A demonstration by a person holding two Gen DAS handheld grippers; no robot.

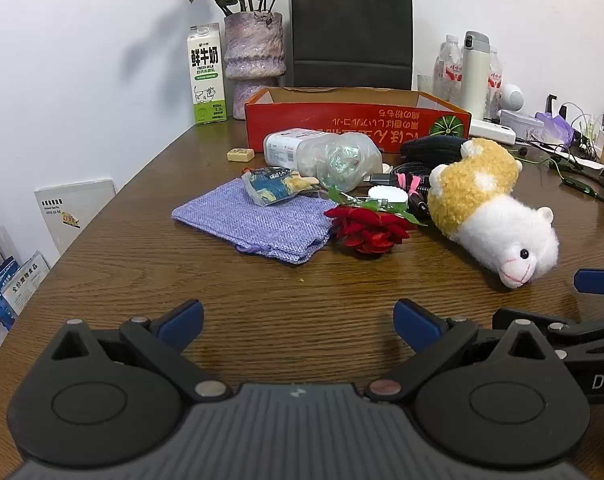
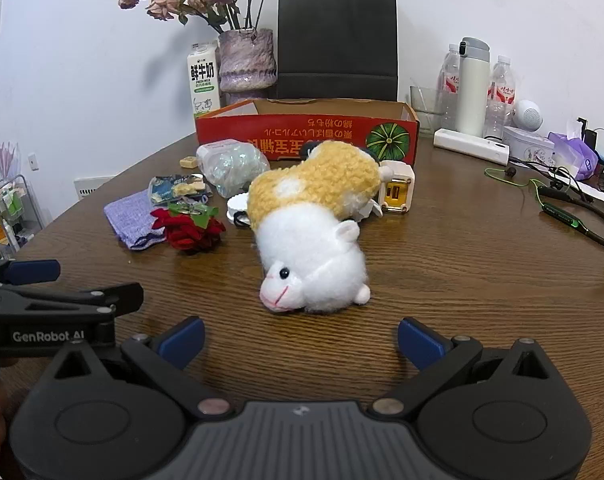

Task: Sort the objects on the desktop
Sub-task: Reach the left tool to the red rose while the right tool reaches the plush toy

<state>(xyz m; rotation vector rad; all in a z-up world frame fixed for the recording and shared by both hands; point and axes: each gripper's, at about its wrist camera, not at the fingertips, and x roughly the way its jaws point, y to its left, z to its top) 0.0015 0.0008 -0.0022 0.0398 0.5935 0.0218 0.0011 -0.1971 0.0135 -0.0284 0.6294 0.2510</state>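
Observation:
A heap of small things lies in the middle of the wooden table (image 1: 142, 264), in front of a red cardboard box (image 1: 353, 118) (image 2: 305, 130). A white and yellow plush hamster (image 1: 489, 208) (image 2: 313, 232) lies on its side. Left of it are a red fabric rose (image 1: 365, 232) (image 2: 188, 230), a purple woven pouch (image 1: 254, 222) (image 2: 130, 216), a snack packet (image 1: 274, 184), a clear plastic bag (image 1: 341, 158) (image 2: 232, 164) and a white charger (image 2: 397, 192). My left gripper (image 1: 298, 322) hangs open over bare table near the front. My right gripper (image 2: 300, 340) is open too, just short of the hamster's snout.
A milk carton (image 1: 206, 76), a vase of dried roses (image 1: 254, 60) and a black paper bag (image 1: 351, 32) stand against the back wall. At the right are water bottles, a white flask (image 2: 471, 88), a power strip (image 2: 471, 146) and green earphone cables (image 2: 561, 212).

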